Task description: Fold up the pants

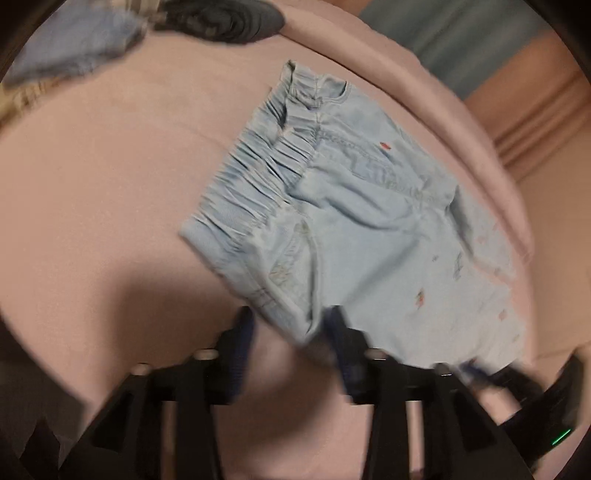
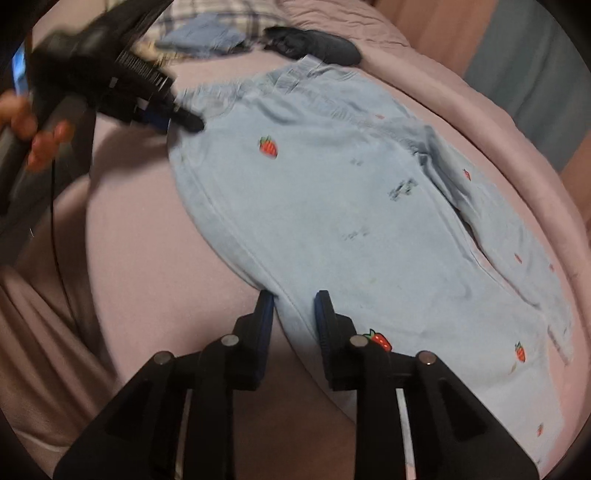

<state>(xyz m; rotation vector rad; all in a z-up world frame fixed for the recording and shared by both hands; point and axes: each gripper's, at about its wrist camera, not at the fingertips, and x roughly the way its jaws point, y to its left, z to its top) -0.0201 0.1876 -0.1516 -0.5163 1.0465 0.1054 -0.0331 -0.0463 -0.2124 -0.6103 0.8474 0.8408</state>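
Observation:
Light blue denim pants (image 2: 332, 206) with small red strawberry patches lie on a pink bed cover; in the left wrist view the pants (image 1: 351, 221) show their gathered elastic waistband. My left gripper (image 1: 291, 325) is open at the pants' near side edge below the waistband, with the cloth edge between its fingers; it also shows in the right wrist view (image 2: 184, 120) at the pants' waist corner. My right gripper (image 2: 293, 299) is open with the pants' side edge between its fingers, partway down the leg.
The pink bed cover (image 2: 140, 258) spreads all around and drops off at the right edge (image 2: 517, 140). A dark garment (image 2: 317, 44), a blue denim piece (image 2: 203, 37) and plaid cloth (image 2: 207, 11) lie at the far end.

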